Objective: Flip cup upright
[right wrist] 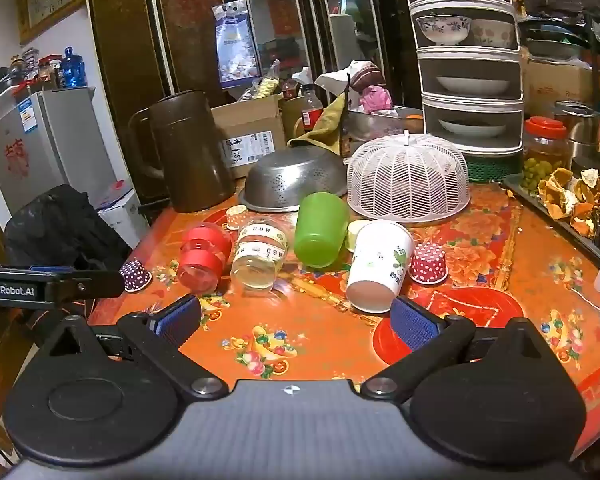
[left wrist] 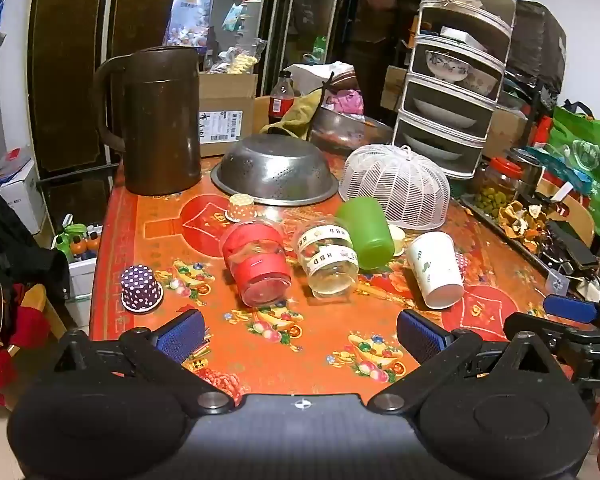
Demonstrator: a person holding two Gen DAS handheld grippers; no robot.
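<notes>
Several cups lie on their sides on the orange table [left wrist: 308, 344]: a red-banded glass cup [left wrist: 256, 266], a clear HBD glass cup [left wrist: 330, 260], a green plastic cup [left wrist: 366, 232] and a white paper cup [left wrist: 434, 268]. They also show in the right wrist view: red [right wrist: 200, 258], clear [right wrist: 260, 254], green [right wrist: 320, 230], white [right wrist: 378, 266]. My left gripper [left wrist: 302, 336] is open and empty, short of the red and clear cups. My right gripper [right wrist: 296, 322] is open and empty, its right finger near the white cup's mouth.
Small dotted paper cups stand upside down: purple [left wrist: 140, 290], orange [left wrist: 241, 207], red [right wrist: 428, 263]. Behind are a brown jug [left wrist: 160, 120], a steel colander [left wrist: 276, 176], a white mesh food cover [left wrist: 396, 190], a dish rack [left wrist: 448, 80] and a tray of peels [right wrist: 568, 196].
</notes>
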